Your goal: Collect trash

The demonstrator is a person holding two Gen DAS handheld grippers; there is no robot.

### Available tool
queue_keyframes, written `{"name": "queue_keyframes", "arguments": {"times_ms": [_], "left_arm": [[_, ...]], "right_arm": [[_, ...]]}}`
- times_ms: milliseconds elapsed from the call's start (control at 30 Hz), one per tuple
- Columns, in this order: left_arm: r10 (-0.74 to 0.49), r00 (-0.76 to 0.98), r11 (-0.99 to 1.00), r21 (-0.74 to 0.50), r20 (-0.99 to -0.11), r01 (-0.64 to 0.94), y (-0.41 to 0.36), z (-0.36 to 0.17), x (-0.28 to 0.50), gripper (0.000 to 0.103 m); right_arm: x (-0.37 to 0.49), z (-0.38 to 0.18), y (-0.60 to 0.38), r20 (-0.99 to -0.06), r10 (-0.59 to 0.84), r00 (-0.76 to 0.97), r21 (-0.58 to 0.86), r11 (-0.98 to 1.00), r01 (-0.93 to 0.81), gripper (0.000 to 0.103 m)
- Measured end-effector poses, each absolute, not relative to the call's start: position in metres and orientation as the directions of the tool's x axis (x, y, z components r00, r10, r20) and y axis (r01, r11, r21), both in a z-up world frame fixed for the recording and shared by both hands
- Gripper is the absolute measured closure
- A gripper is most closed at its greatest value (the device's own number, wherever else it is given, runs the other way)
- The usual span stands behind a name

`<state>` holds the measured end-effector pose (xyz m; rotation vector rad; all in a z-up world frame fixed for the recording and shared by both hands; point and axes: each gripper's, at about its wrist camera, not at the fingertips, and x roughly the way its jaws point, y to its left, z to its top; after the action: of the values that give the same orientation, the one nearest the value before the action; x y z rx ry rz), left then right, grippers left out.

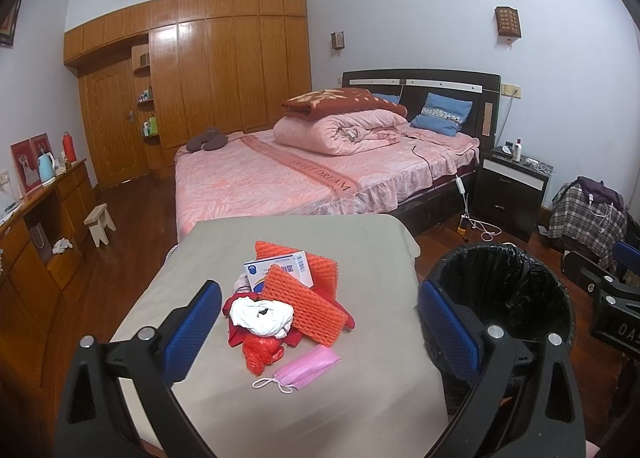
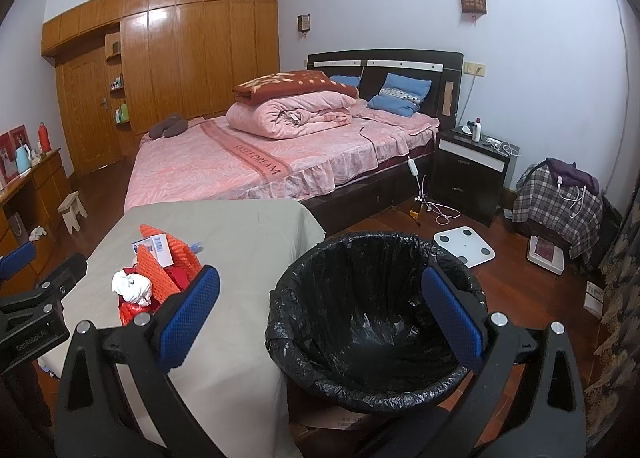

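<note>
Beside lined bin (image 2: 372,322), trash pile (image 1: 288,298), possibly untouched; both tongs (image 1: 320,332) (image 2: 322,318) agape.

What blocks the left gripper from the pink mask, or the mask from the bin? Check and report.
Nothing visible. The left gripper hangs open above the pink mask, which lies uncovered beside the trash pile. The lined bin stands open beside the table.

A grey cloth covers the worktop (image 1: 304,410). Near its middle sits a heap of trash: orange foam netting (image 1: 308,304), a white-and-blue carton (image 1: 280,268), a crumpled white wad (image 1: 262,314) and red plastic (image 1: 262,354). A pink face mask (image 1: 306,366) lies just nearer than the heap.
</note>
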<state>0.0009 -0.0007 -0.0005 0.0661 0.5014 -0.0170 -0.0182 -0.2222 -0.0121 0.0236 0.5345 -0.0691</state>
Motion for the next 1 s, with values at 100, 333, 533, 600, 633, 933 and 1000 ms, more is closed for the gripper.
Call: {"name": "queue_keyframes", "arguments": {"times_ms": [100, 333, 533, 600, 633, 933, 1000], "left_arm": [[0.000, 0.877, 0.998, 0.059, -0.481, 0.032, -0.001, 0.000, 0.001, 0.006], [0.000, 0.876, 0.998, 0.059, -0.482, 0.032, -0.001, 0.000, 0.001, 0.006], [0.000, 0.876, 0.998, 0.059, -0.483, 0.033, -0.001, 0.000, 0.001, 0.006], [0.000, 0.876, 0.998, 0.059, -0.483, 0.032, -0.001, 0.000, 0.001, 0.006], [0.001, 0.876, 0.998, 0.059, -0.483, 0.032, -0.001, 0.000, 0.001, 0.006], [0.012, 0.873, 0.998, 0.059, -0.488, 0.019, 0.023, -0.030, 0.013, 0.006], [0.027, 0.872, 0.998, 0.066, -0.488, 0.006, 0.029, -0.033, 0.016, 0.006]], "right_arm": [[-0.017, -0.011, -0.222, -0.509, -0.061, 0.859, 0.004, 0.997, 0.074, 0.005], [-0.016, -0.015, -0.219, -0.511, -0.061, 0.858, 0.007, 0.997, 0.075, 0.005], [-0.015, -0.015, -0.220, -0.511, -0.061, 0.857, 0.008, 0.997, 0.075, 0.005], [-0.015, -0.014, -0.220, -0.511, -0.058, 0.858, 0.006, 0.997, 0.071, 0.005], [-0.015, -0.015, -0.220, -0.511, -0.058, 0.858, 0.005, 0.998, 0.070, 0.005], [-0.011, -0.022, -0.208, -0.504, -0.042, 0.863, 0.010, 0.998, 0.055, 0.005], [-0.006, -0.026, -0.204, -0.502, -0.033, 0.864, 0.013, 0.999, 0.046, 0.005]]}}
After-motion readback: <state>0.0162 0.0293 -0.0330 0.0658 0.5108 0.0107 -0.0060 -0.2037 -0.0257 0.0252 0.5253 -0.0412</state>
